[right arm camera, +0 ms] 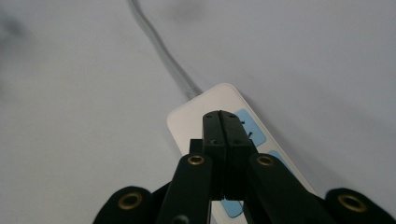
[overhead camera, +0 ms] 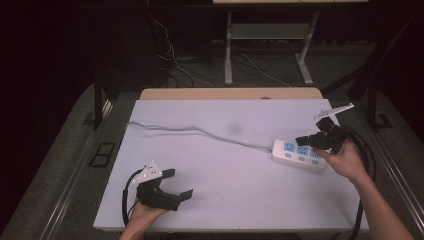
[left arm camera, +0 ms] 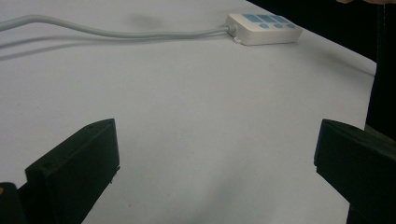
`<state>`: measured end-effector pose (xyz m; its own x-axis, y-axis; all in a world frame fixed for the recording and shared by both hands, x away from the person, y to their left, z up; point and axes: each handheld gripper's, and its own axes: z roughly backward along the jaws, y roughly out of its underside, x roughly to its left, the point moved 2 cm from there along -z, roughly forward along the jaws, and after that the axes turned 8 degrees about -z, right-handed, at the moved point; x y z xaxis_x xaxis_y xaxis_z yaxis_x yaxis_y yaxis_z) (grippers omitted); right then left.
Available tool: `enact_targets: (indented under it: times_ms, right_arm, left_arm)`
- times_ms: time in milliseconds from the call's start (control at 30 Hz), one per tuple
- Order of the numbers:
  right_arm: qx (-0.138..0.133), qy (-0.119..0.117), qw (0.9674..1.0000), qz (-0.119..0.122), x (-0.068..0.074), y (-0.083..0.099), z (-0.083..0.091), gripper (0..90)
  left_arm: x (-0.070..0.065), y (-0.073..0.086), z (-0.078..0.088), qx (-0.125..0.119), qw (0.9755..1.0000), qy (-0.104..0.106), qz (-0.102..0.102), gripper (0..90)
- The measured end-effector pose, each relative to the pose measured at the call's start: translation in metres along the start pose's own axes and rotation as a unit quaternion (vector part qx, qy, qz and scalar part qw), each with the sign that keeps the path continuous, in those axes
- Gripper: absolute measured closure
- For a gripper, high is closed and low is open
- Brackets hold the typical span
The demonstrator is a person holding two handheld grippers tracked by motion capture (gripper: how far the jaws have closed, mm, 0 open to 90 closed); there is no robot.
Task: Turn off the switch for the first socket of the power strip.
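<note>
A white power strip (overhead camera: 300, 154) with blue sockets lies at the right of the white table (overhead camera: 225, 175), its grey cable (overhead camera: 200, 131) trailing left across the top. My right gripper (overhead camera: 302, 140) hovers just over the strip, jaws pressed together with nothing between them. In the right gripper view the shut jaws (right arm camera: 221, 122) point down at the power strip (right arm camera: 196, 116) near its cable end. My left gripper (overhead camera: 181, 183) rests near the front left of the table, jaws wide apart and empty. The left gripper view shows its fingers (left arm camera: 74, 172) spread over bare table, with the power strip (left arm camera: 261, 28) far off.
A wooden strip (overhead camera: 230, 93) edges the table's far side. Beyond it stand a metal frame's legs (overhead camera: 228, 55) and loose floor cables (overhead camera: 175, 60). The right gripper's black cable (overhead camera: 367, 165) loops off the table's right edge.
</note>
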<state>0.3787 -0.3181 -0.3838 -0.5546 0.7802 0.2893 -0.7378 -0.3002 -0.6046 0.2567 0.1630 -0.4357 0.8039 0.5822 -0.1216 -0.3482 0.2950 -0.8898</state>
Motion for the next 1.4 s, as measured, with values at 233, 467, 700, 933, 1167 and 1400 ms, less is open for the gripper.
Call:
enact_targets:
  times_ms: [233,467,700,933,1167,1400]
  right_arm:
    - [-0.029,-0.007,0.9993,-0.02,0.008,0.006,0.01,78.4]
    - [-0.075,-0.007,0.9957,-0.054,0.018,0.017,0.02,50.9]
    - [-0.1,-0.001,0.9923,-0.072,0.029,0.028,0.024,25.0]
    - [-0.113,-0.016,0.9914,-0.065,0.045,0.041,0.022,0.4]
    - [-0.132,-0.038,0.989,-0.054,0.056,0.053,0.019,0.4]
    - [-0.133,-0.057,0.9883,-0.048,0.064,0.066,0.011,0.4]
  left_arm:
    - [-0.001,-0.001,0.0,-0.002,1.0,0.0,0.0,0.0]
    - [-0.002,-0.001,0.0,-0.004,1.0,0.001,0.0,0.0]
    - [-0.002,-0.001,0.0,-0.004,1.0,0.001,-0.001,0.0]
    - [-0.002,-0.001,0.0,-0.005,1.0,0.001,0.0,0.0]
    - [-0.003,-0.001,0.0,-0.004,1.0,0.002,0.0,0.0]
    - [-0.003,-0.001,0.001,-0.005,1.0,0.001,0.0,0.0]
